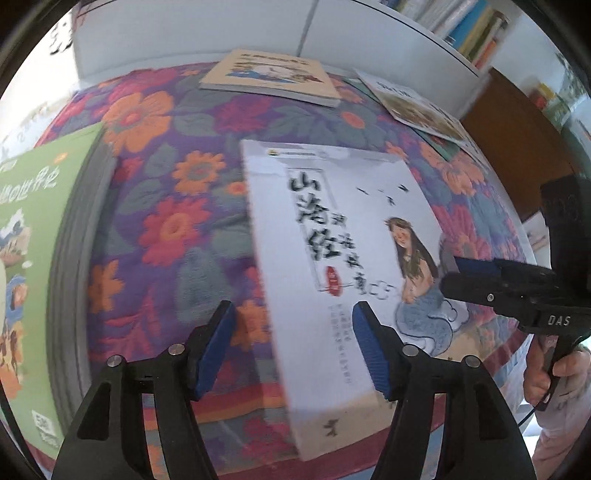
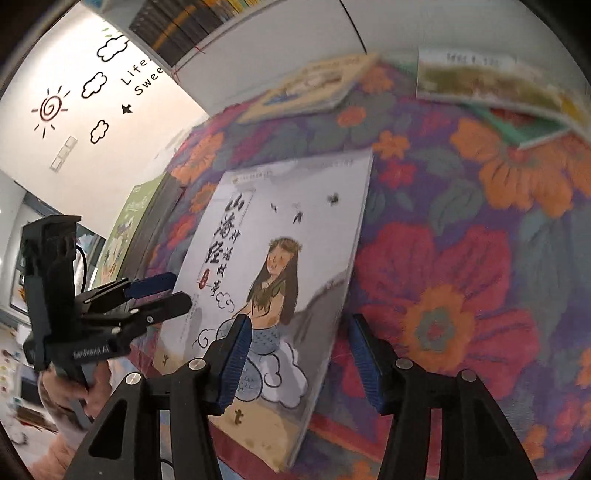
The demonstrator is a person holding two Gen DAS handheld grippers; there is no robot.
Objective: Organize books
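Both hand-held grippers, left [image 1: 293,349] and right [image 2: 295,363], hang open above the white book [image 1: 343,258].

both wrist views steeply downward, close

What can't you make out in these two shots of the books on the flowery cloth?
- Green book, left wrist view: cut off by the frame's left edge.
- White mermaid book: small print blurred in both views.
- Far books, right wrist view: covers smeared by motion blur.
- Shelf books: spines too small.
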